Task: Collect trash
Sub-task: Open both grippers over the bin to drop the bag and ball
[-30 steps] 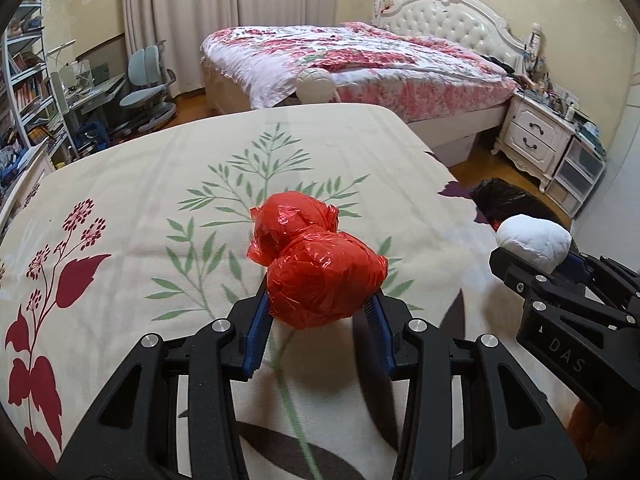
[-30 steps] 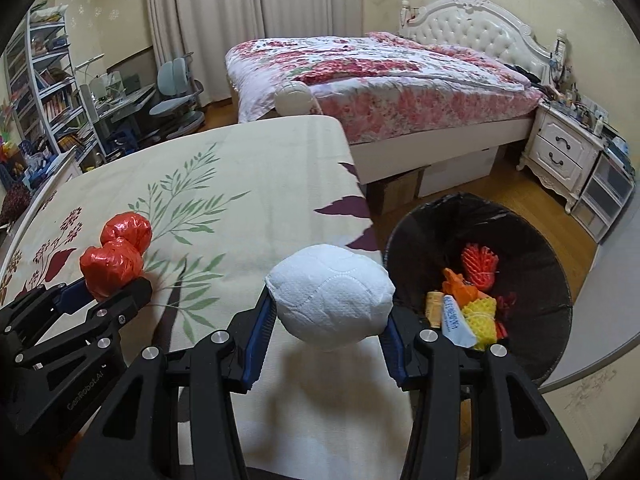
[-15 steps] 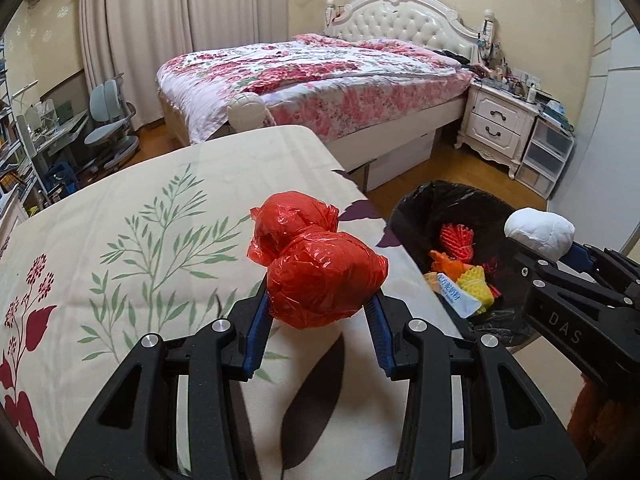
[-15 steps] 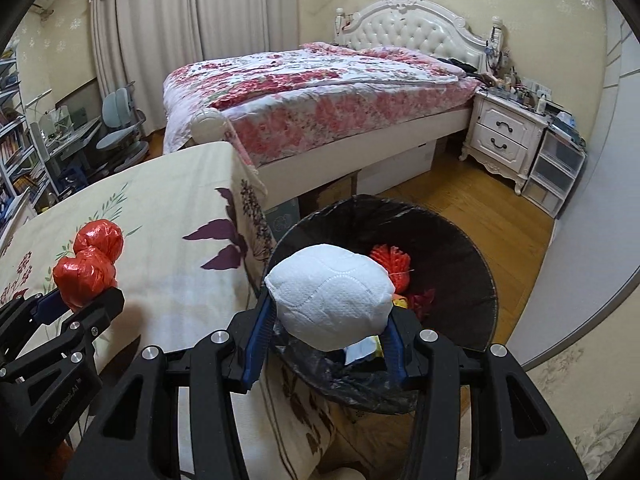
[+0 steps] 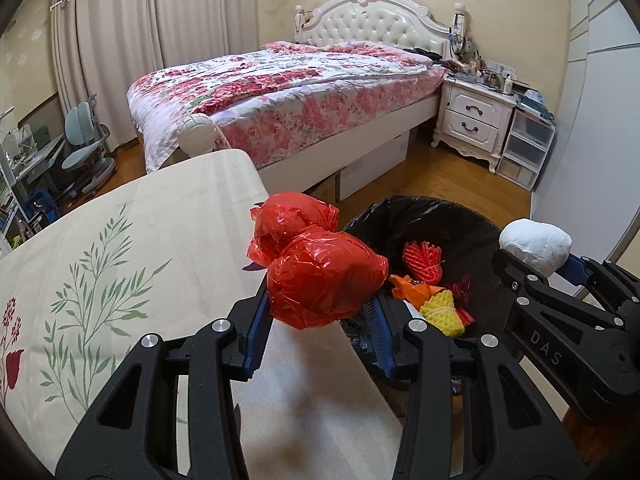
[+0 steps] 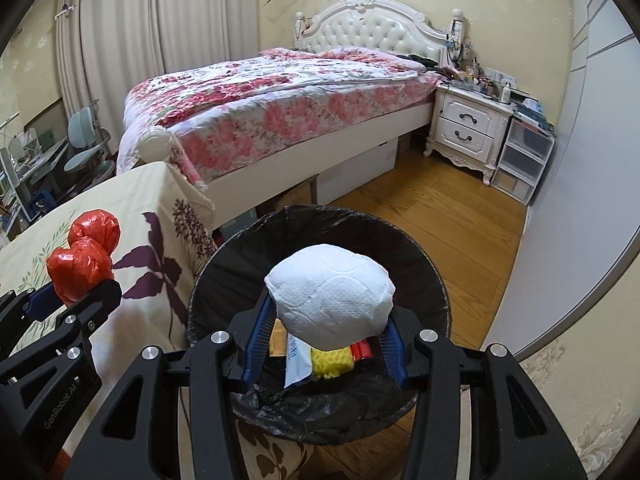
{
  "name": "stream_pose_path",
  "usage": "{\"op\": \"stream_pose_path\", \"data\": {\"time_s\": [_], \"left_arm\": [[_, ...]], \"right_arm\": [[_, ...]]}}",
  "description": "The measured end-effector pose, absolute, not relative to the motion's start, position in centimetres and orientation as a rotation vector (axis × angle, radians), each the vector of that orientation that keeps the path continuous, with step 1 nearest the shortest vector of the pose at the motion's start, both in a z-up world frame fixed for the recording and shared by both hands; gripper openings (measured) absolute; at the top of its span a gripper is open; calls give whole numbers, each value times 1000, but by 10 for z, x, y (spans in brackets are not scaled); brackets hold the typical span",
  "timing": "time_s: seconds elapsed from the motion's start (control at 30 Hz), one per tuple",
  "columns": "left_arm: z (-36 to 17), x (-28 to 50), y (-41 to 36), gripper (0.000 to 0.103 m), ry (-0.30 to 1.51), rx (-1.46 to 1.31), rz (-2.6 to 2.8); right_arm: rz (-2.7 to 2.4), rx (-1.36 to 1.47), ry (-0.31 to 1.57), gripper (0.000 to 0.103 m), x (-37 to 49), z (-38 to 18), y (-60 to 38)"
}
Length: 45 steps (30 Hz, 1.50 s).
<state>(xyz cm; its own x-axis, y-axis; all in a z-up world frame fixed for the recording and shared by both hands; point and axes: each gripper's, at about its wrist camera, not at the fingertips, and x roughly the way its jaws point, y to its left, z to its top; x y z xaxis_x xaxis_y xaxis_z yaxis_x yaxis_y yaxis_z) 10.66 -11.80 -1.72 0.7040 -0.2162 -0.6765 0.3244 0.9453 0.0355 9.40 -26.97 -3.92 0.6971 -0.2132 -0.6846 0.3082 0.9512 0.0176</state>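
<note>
Both grippers have swung from the table [image 5: 120, 240] toward the bin [image 6: 420, 256]. Right gripper [image 6: 326, 332] pinches the white wad [image 6: 330, 300] above it; left gripper [image 5: 320, 312] pinches the red bag [image 5: 320, 276] at the table edge. 2 drops remain.

Both the left claw [image 5: 320, 314] and the right claw [image 6: 328, 336] are matte black angular frames with silver round screw heads, blue ribbed finger pads [image 5: 256, 326], and pale lettering on the sides.
</note>
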Motion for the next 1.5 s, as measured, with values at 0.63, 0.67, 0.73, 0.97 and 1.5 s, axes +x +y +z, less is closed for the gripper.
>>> {"op": "stream_pose_path", "data": {"time_s": [0.63, 0.67, 0.73, 0.97, 1.5], "left_arm": [[-33, 136, -151, 42, 765, 186, -310], [-34, 137, -152, 42, 767, 187, -312], [-33, 139, -154, 42, 766, 189, -312], [-31, 142, -154, 63, 752, 184, -298], [-18, 135, -131, 87, 721, 173, -231]], "right_arm": [[-349, 160, 760, 48, 115, -56, -291], [-351, 162, 763, 48, 117, -57, -292], [-359, 162, 765, 48, 118, -58, -294], [-386, 145, 758, 60, 117, -59, -296], [-435, 124, 718, 81, 102, -41, -293]]}}
